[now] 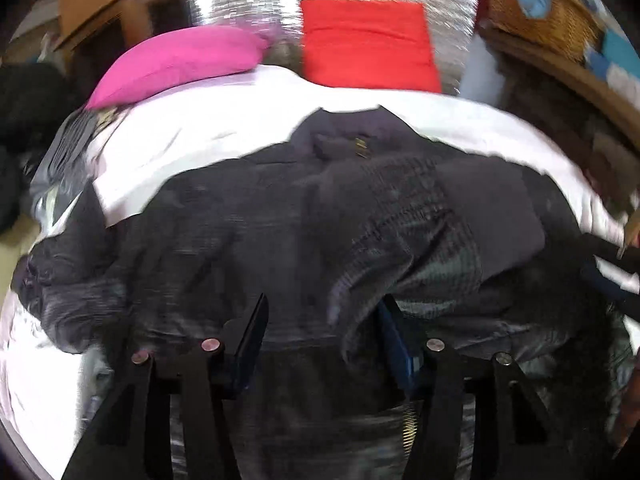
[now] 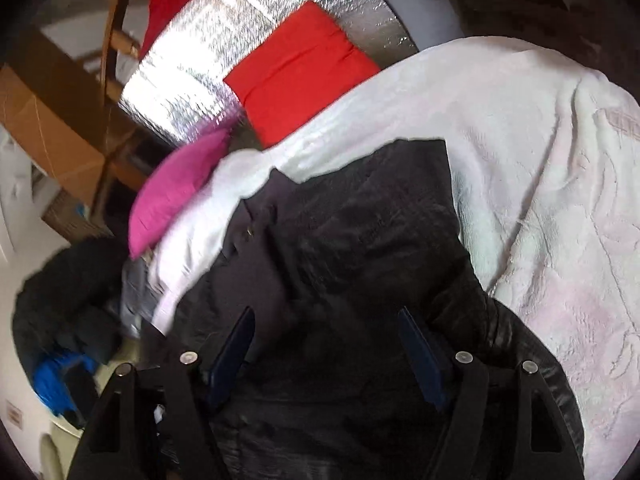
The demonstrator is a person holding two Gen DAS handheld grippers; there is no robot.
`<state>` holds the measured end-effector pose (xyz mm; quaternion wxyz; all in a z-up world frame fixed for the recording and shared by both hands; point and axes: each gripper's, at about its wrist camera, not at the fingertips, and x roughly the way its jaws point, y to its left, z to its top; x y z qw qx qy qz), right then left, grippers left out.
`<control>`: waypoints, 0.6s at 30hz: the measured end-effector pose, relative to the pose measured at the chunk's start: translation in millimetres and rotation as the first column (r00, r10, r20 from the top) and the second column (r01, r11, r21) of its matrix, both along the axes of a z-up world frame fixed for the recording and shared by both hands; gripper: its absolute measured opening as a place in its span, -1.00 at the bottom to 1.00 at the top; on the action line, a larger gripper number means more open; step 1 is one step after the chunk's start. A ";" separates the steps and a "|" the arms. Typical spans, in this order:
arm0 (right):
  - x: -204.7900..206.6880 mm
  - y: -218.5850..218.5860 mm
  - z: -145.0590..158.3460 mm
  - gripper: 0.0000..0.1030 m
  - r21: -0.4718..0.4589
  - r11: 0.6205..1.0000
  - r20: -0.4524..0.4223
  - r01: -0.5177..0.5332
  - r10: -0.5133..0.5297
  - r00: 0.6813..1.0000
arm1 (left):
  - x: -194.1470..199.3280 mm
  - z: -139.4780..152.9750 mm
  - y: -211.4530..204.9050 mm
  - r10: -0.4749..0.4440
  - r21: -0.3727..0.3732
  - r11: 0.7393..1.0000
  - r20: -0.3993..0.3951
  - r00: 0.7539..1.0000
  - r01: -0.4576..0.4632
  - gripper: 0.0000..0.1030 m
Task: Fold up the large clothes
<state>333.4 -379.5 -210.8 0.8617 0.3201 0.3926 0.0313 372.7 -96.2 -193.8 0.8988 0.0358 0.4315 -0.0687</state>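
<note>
garment: my dark jacket [image 1: 320, 216] lies spread on the white bedspread [image 1: 192, 136] of the bed, collar end toward 12 o'clock, hem end under my claws.
long axis: it runs from 6 to 12 o'clock in my left view, tilting toward 1 o'clock in my right view.
left claw [image 1: 324, 320]: my jaws stand partly apart; a raised fold of fabric sits between them against the right-hand finger, but blur keeps me from telling whether I grip it.
right claw [image 2: 326, 332]: my jaws stand apart above flat cloth, holding nothing.
nearer claw: I judge the left, already at a fold.
coming move: probably lifting this near edge toward 12 o'clock.
</note>
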 end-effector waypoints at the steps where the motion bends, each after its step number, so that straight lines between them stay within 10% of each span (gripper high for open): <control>1: 0.3 0.5 -1.9 0.48 -0.009 1.000 -0.008 -0.004 0.003 1.000 | 0.5 3.1 10.9 0.011 -0.012 1.000 0.000 1.000 -0.011 0.16; 13: 7.8 23.8 -5.4 0.45 -0.171 0.985 -0.059 -0.040 0.030 0.998 | 9.9 15.4 115.3 0.274 -0.064 0.960 -0.008 0.962 -0.274 0.54; 18: 9.5 28.7 -5.3 0.30 -0.215 0.976 -0.060 -0.022 0.010 0.998 | 5.6 12.3 145.2 0.294 -0.201 0.933 -0.054 0.954 -0.298 0.54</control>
